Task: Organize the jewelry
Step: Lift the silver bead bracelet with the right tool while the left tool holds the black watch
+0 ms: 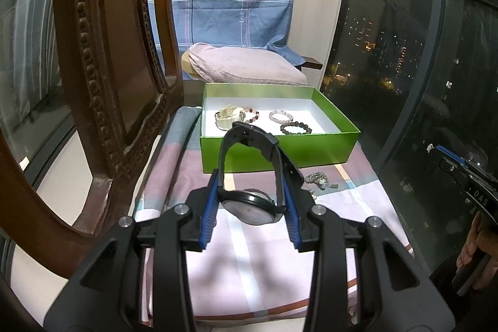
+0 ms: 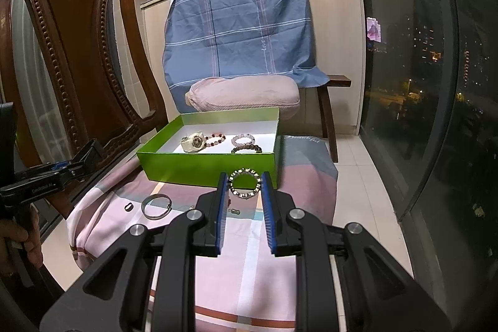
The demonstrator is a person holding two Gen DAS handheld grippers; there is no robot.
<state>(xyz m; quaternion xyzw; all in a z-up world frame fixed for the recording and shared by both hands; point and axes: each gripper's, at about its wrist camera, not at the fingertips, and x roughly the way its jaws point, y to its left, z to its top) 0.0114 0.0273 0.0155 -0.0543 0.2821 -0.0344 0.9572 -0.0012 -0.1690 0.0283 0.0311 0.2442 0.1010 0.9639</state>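
Beneath your tools lies a soft pink-and-grey checked cloth (image 2: pixel 249 254) bearing a glossy green rectangular cardboard box (image 2: pixel 205 165), white inside, with beaded bracelets and a cream watch. Your left gripper (image 1: pixel 252 185) pinches a black round-faced rubber-strap watch (image 1: pixel 253 203) just before the box. Your right gripper (image 2: pixel 244 187) clamps a silvery faceted-bead ring bracelet (image 2: pixel 244 183).

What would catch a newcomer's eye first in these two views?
The bright green box in the middle of the striped cloth, already holding a white watch and beaded bracelets. Next, the left tool gripping a black watch, and the right tool pinching a silver bracelet.
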